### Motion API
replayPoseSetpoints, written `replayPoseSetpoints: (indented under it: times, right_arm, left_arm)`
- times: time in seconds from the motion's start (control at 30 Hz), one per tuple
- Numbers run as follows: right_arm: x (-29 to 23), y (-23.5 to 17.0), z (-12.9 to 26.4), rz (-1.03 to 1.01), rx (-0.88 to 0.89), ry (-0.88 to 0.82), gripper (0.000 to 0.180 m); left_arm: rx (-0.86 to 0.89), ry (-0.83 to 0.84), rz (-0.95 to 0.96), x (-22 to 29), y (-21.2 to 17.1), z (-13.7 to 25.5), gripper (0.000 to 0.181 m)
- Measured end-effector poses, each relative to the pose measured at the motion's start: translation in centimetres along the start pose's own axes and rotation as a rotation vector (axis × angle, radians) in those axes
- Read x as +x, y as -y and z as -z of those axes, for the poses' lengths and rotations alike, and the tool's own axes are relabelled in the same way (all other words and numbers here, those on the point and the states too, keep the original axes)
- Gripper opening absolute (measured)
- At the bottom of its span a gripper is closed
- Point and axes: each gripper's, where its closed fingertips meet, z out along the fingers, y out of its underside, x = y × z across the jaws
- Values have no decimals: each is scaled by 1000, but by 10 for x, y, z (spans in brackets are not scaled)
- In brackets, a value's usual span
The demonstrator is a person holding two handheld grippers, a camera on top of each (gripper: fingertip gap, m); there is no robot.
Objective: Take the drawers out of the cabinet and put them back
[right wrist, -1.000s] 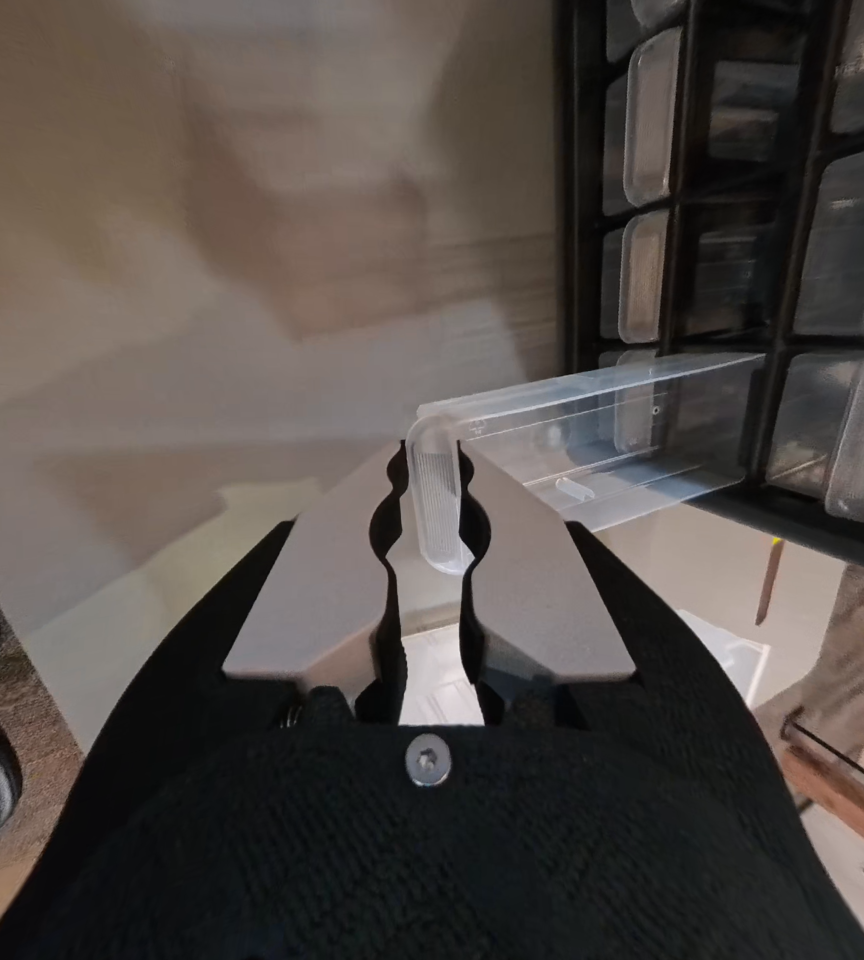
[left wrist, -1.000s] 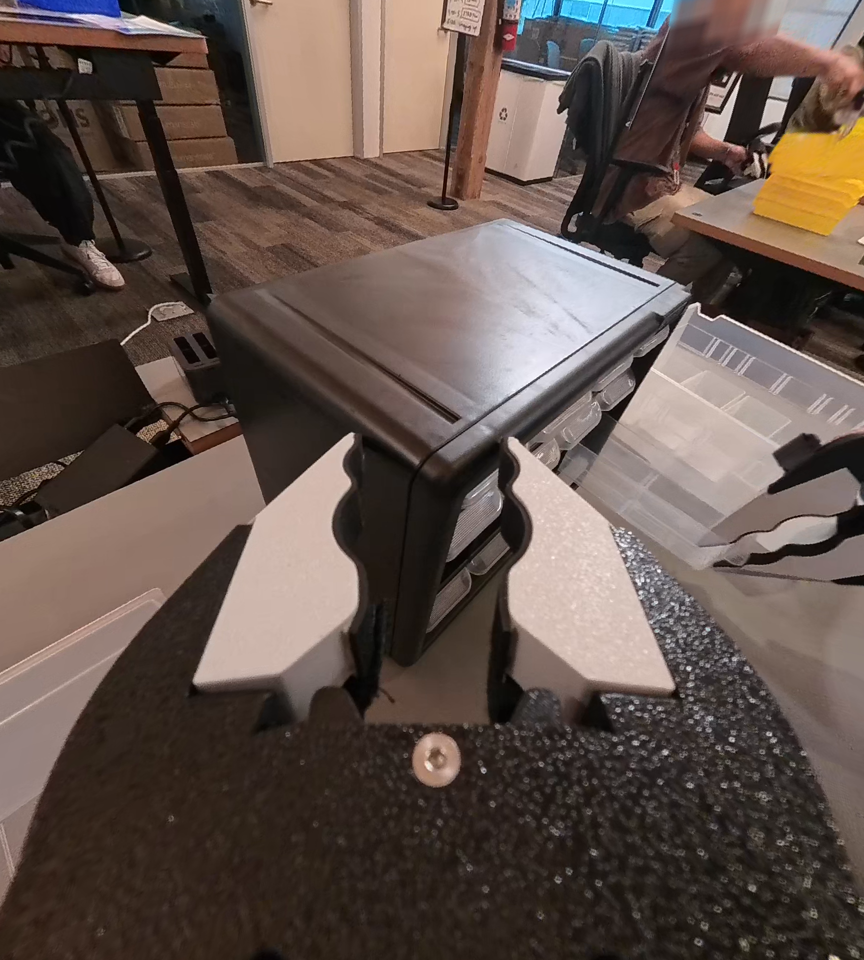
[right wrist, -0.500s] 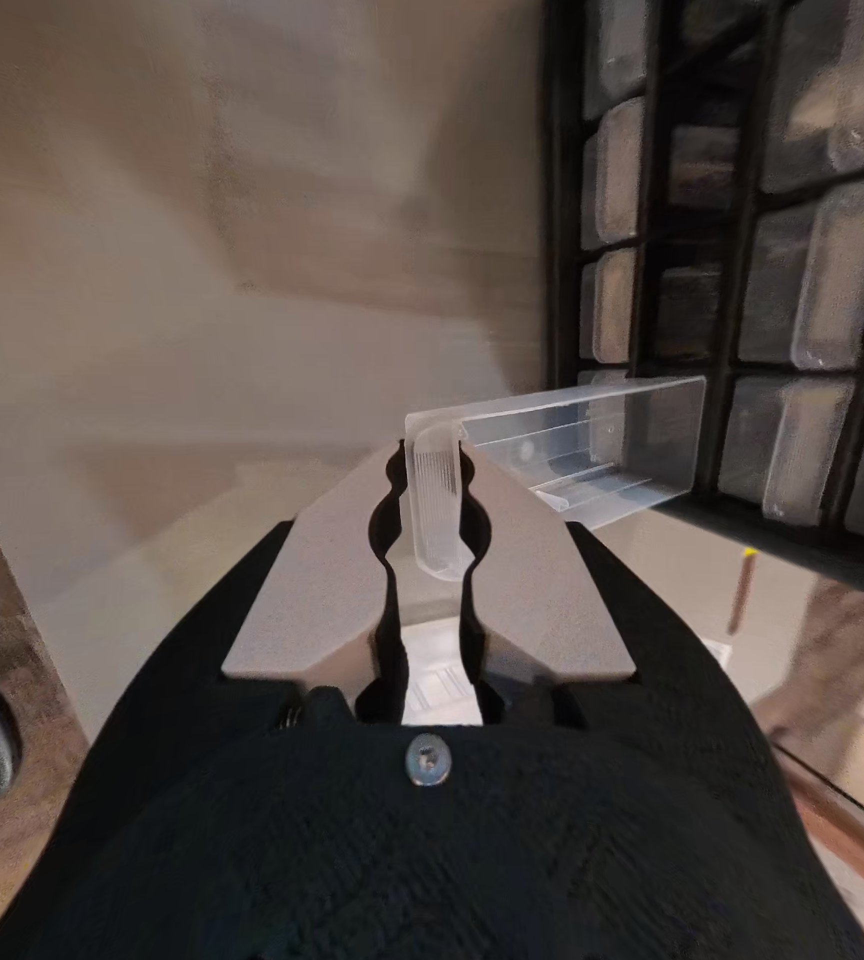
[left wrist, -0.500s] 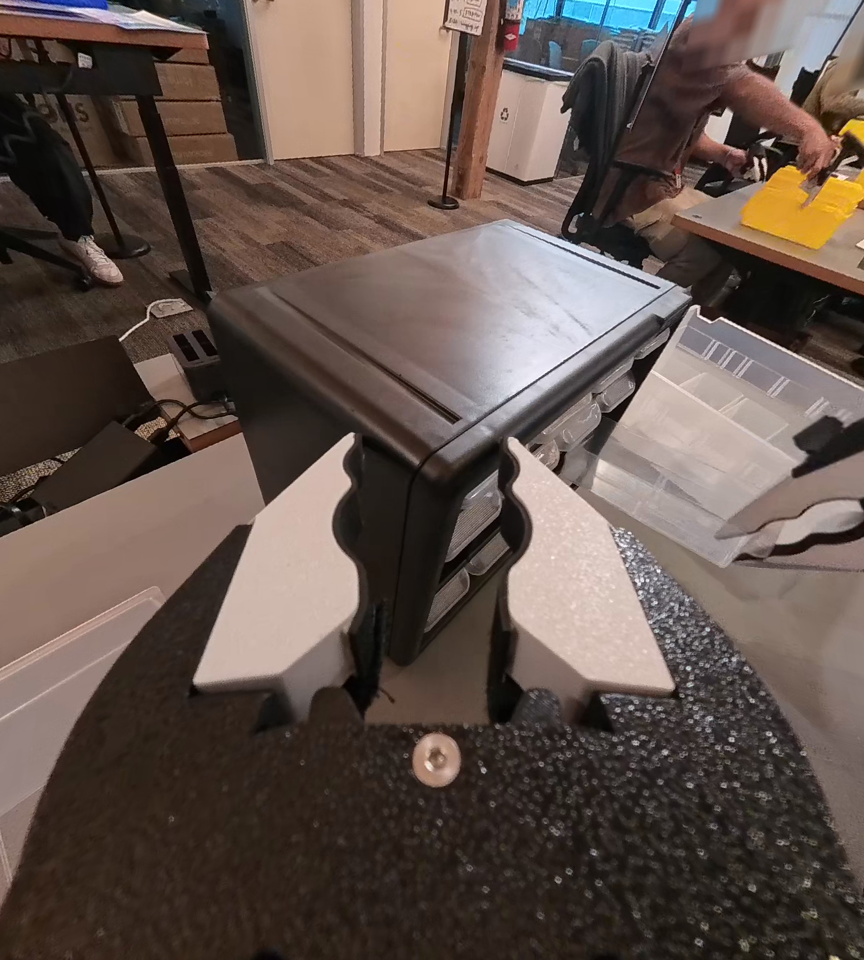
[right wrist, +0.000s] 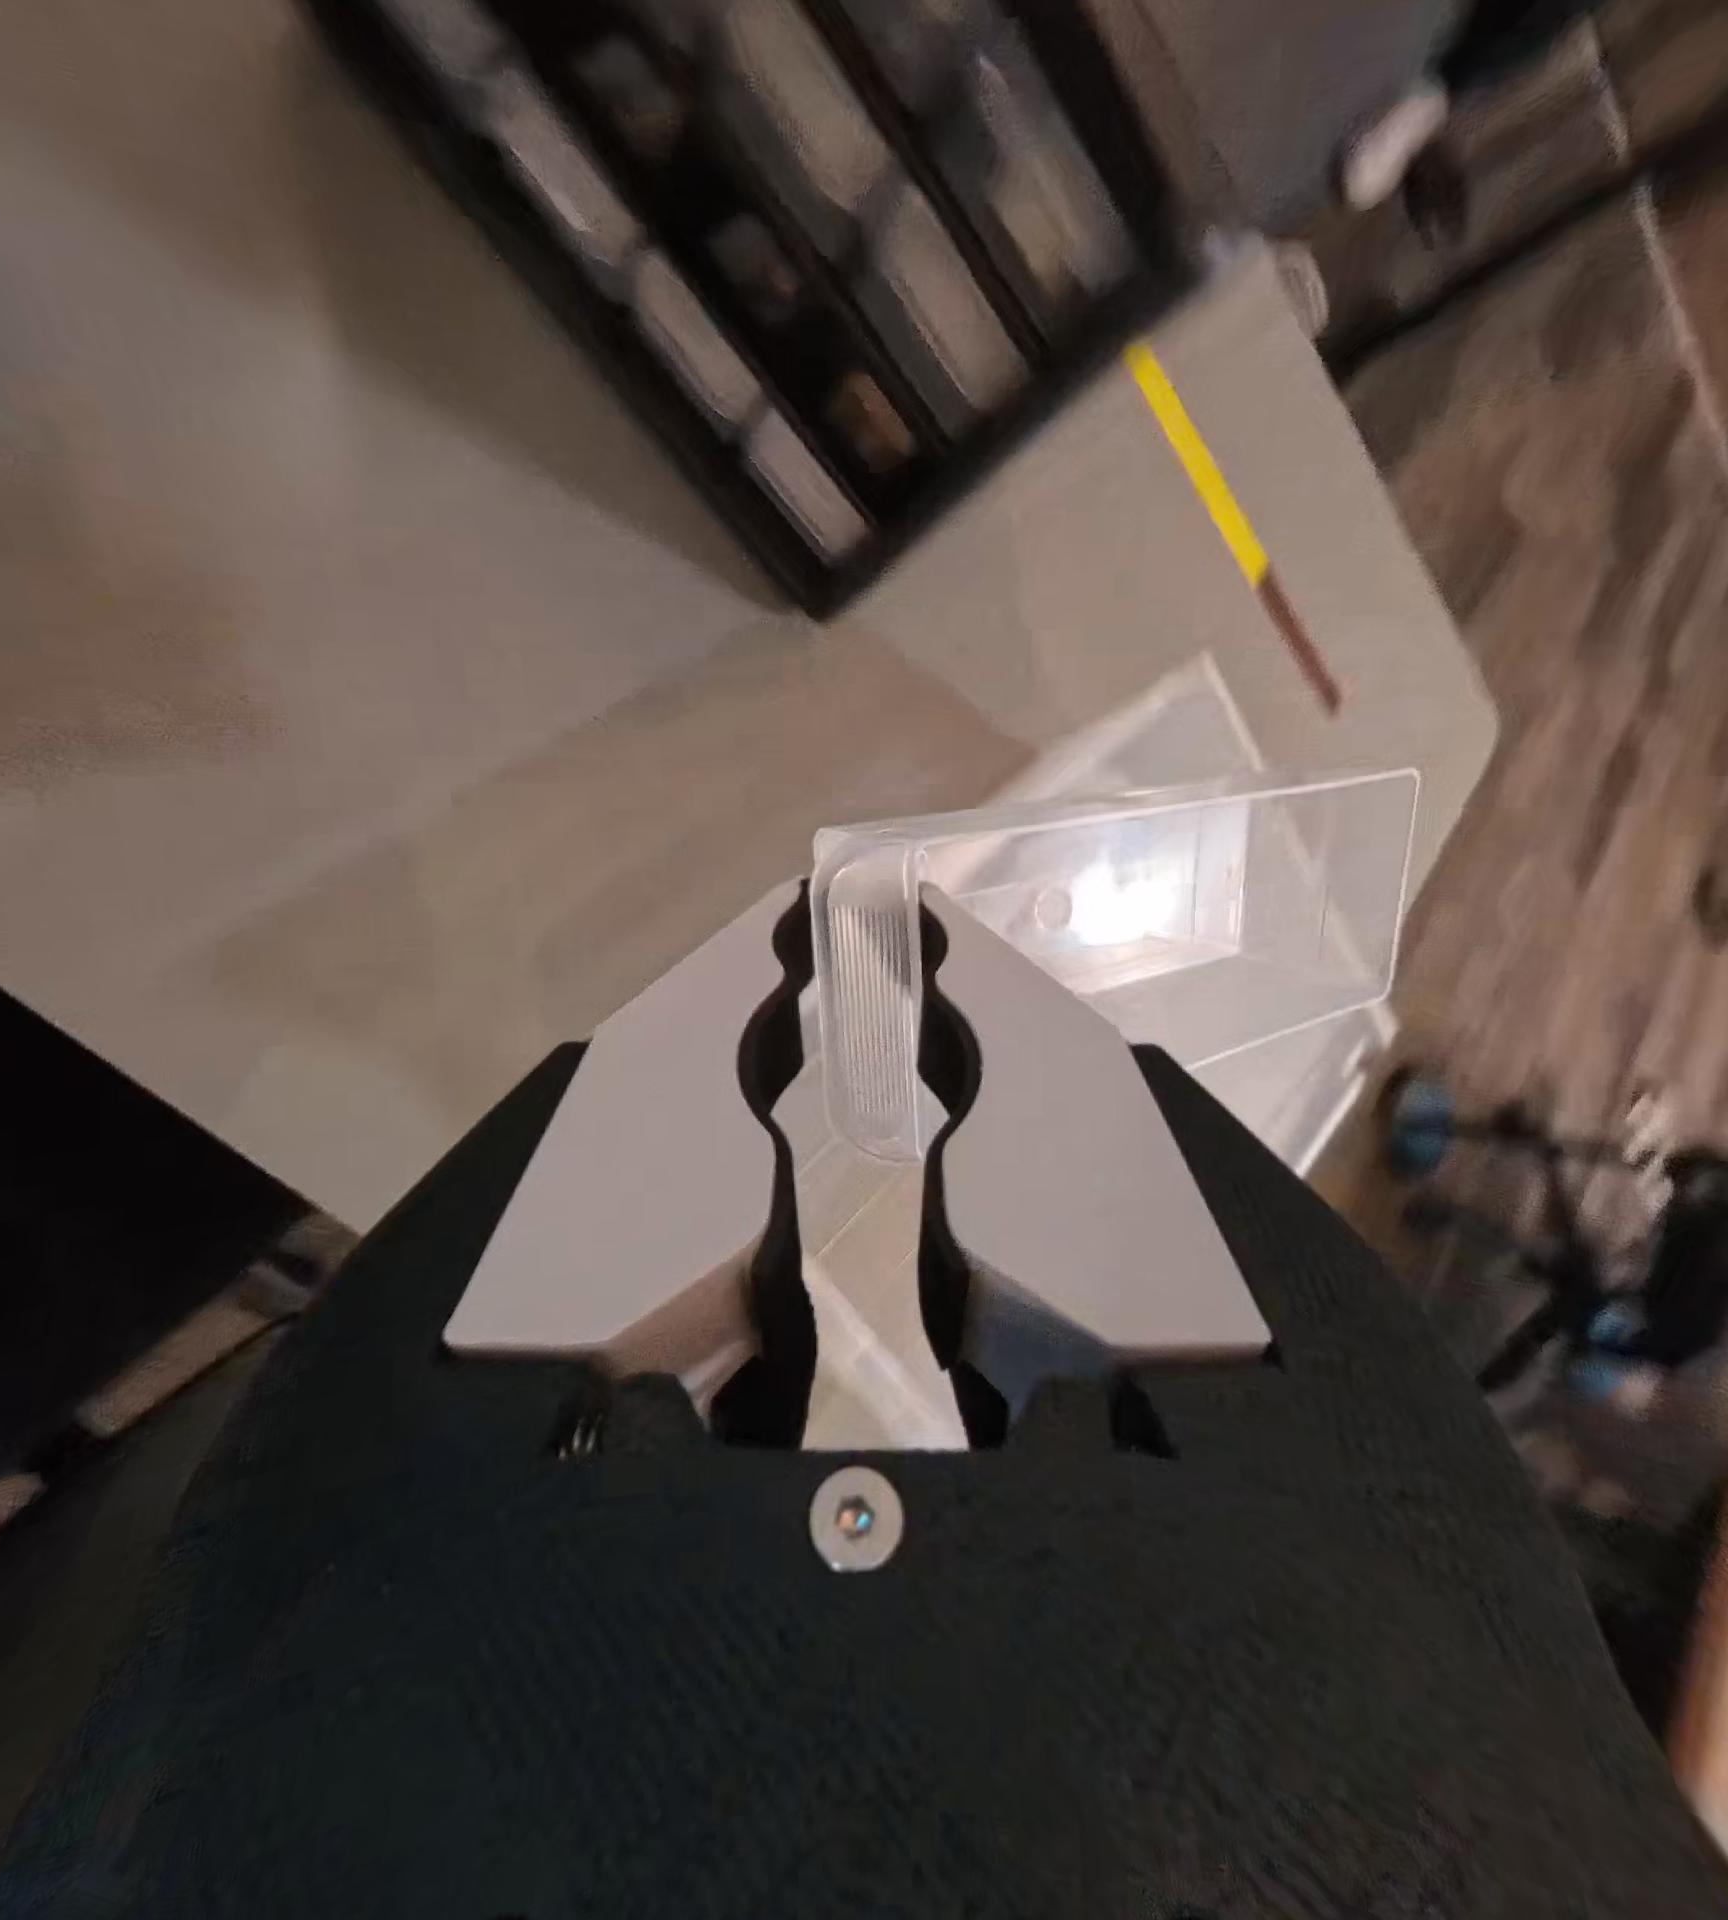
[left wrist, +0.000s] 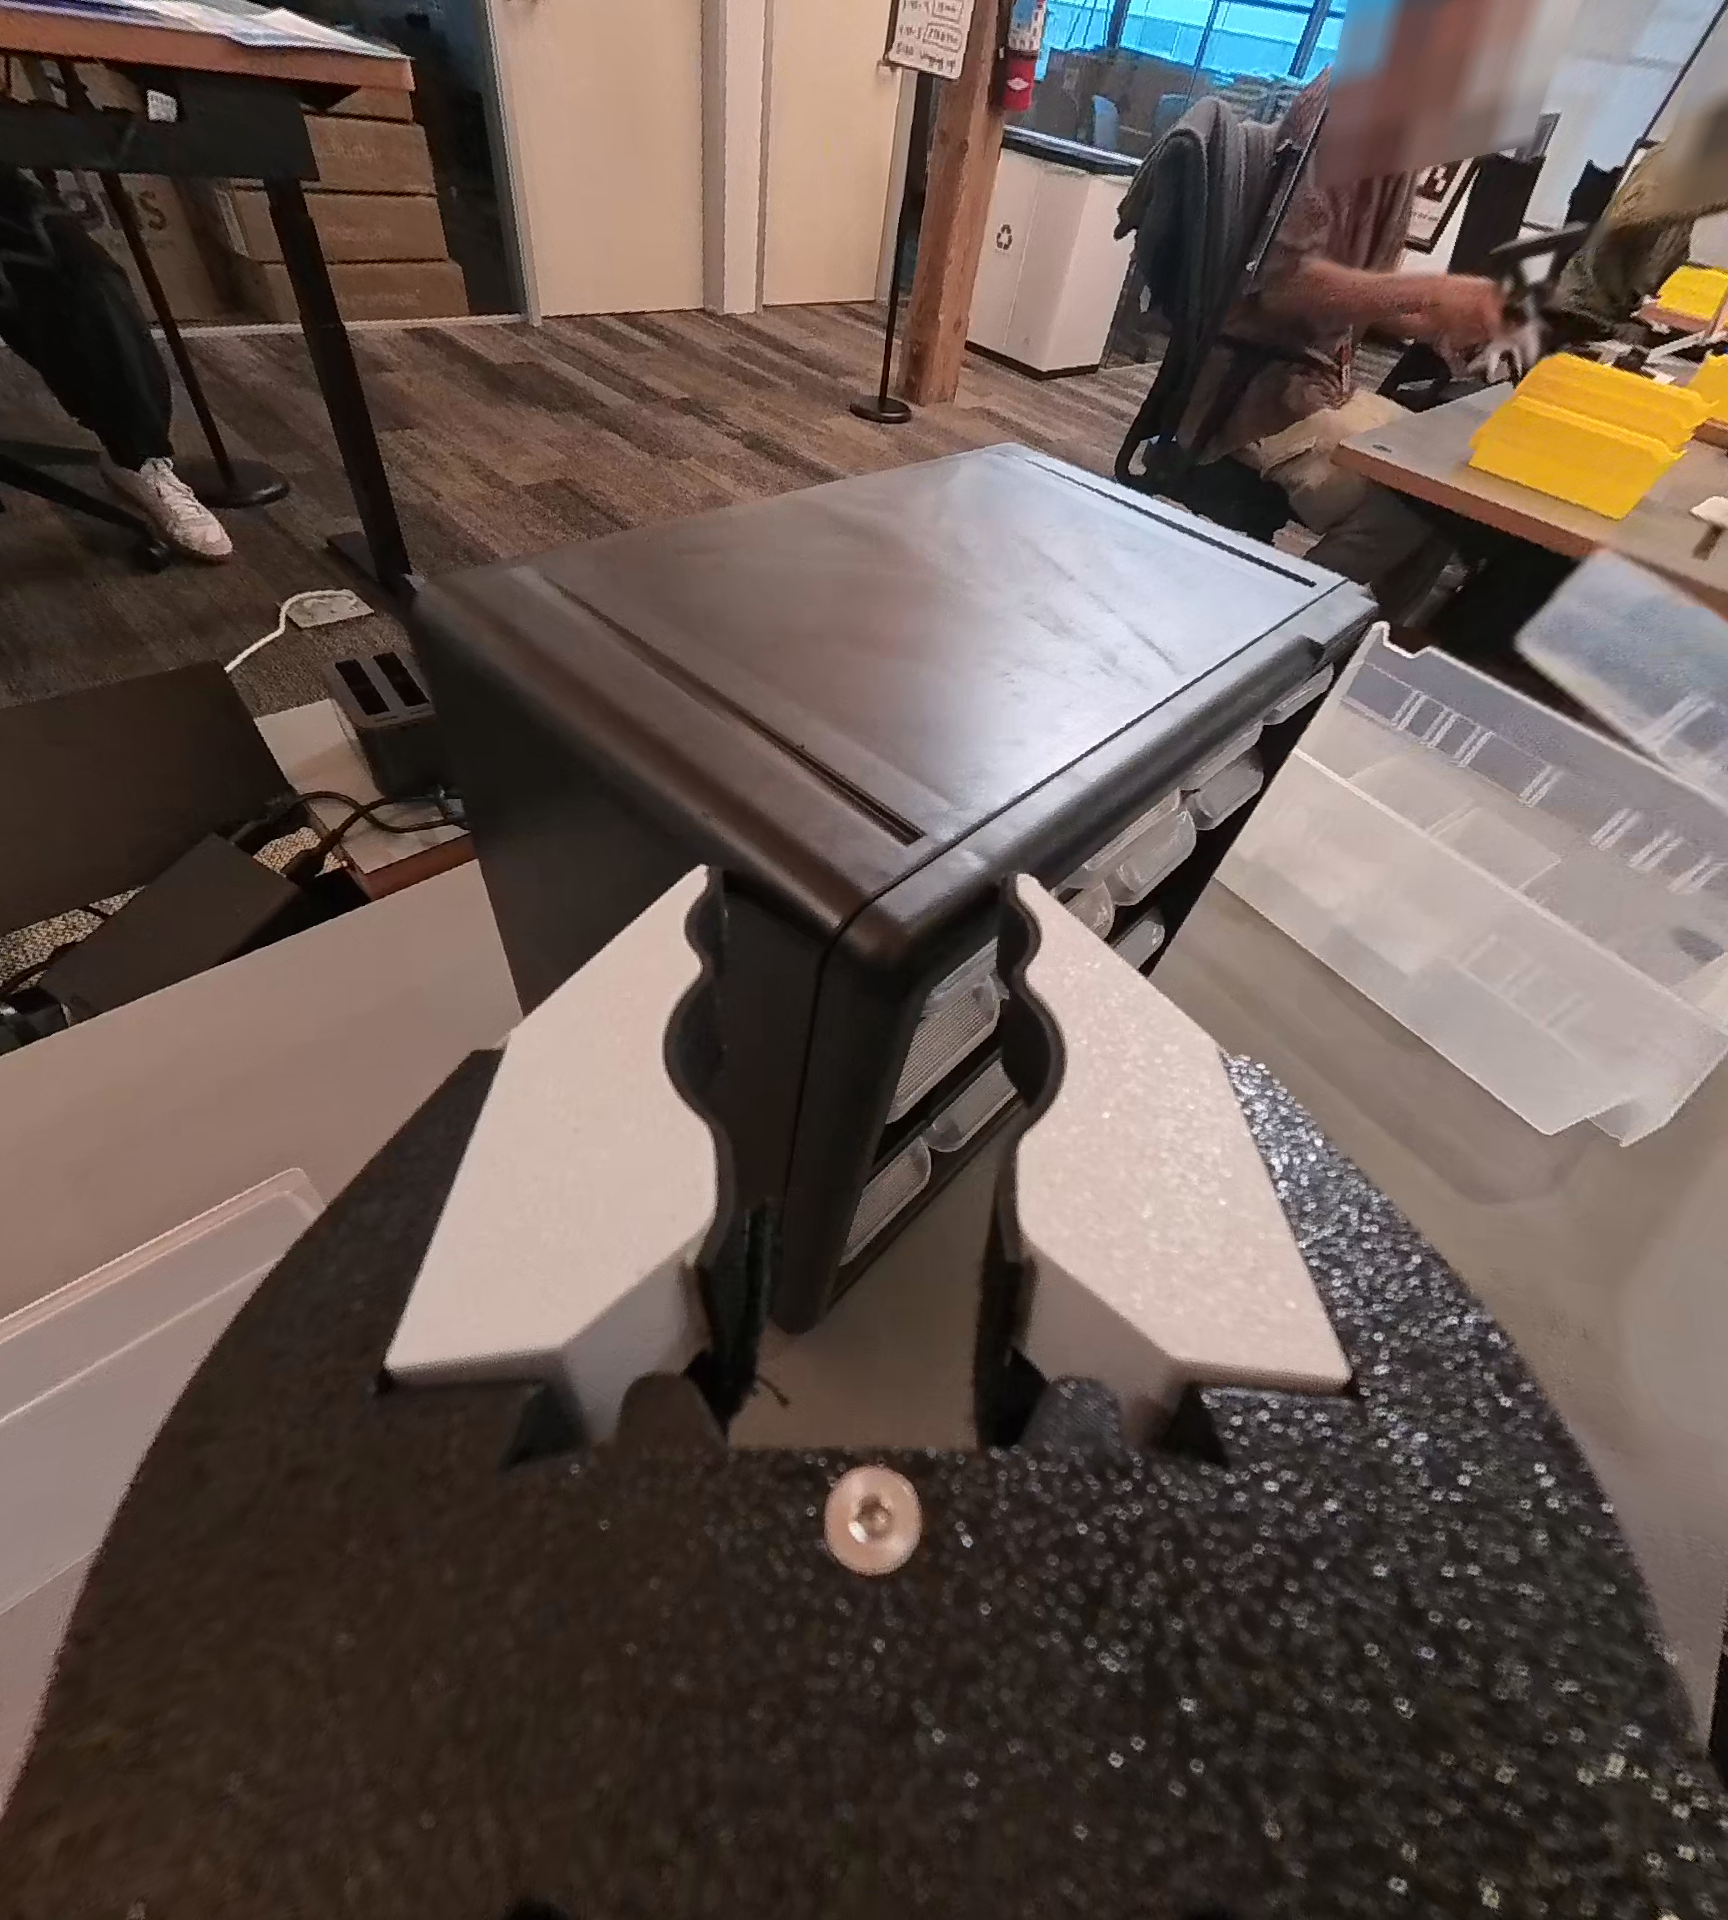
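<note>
The black cabinet [left wrist: 901,665] stands on the pale table [left wrist: 216,1039], with rows of clear drawers in its front. My left gripper [left wrist: 860,904] is shut on its near top corner, one finger on the side wall and one on the front. My right gripper [right wrist: 865,899] is shut on the ribbed handle of a clear empty drawer [right wrist: 1203,914]. It holds the drawer in the air, clear of the cabinet [right wrist: 787,312], which shows blurred at the top. The drawer also shows blurred at the right edge of the left wrist view [left wrist: 1670,675].
A clear compartment box [left wrist: 1462,914] lies on the table right of the cabinet, below the held drawer. A clear bin [left wrist: 60,1351] sits at the near left. A yellow and brown stick [right wrist: 1224,499] lies near the table edge. A seated person [left wrist: 1307,312] works at a desk with yellow bins [left wrist: 1587,436] behind.
My right gripper has pulled the drawer fully out of its slot and swung it away and up from the cabinet front, turning as it goes. My left gripper has stayed on the corner.
</note>
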Motion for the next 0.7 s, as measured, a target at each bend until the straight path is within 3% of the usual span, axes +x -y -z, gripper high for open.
replayPoseSetpoints:
  times: [0.03,0.27,0.43,0.7]
  right_arm:
    - [7,-13,5,-100,-22,-7,15]
    - [-9,-91,-19,-709,-214,247,15]
    - [-10,-114,-44,-855,-266,299,15]
    - [-8,-143,-90,-918,-425,232,12]
  left_arm:
    - [1,0,1,0,0,0,51]
    - [2,-2,2,0,0,0,51]
    - [3,-4,3,0,0,0,50]
    - [3,-6,2,0,0,-1,51]
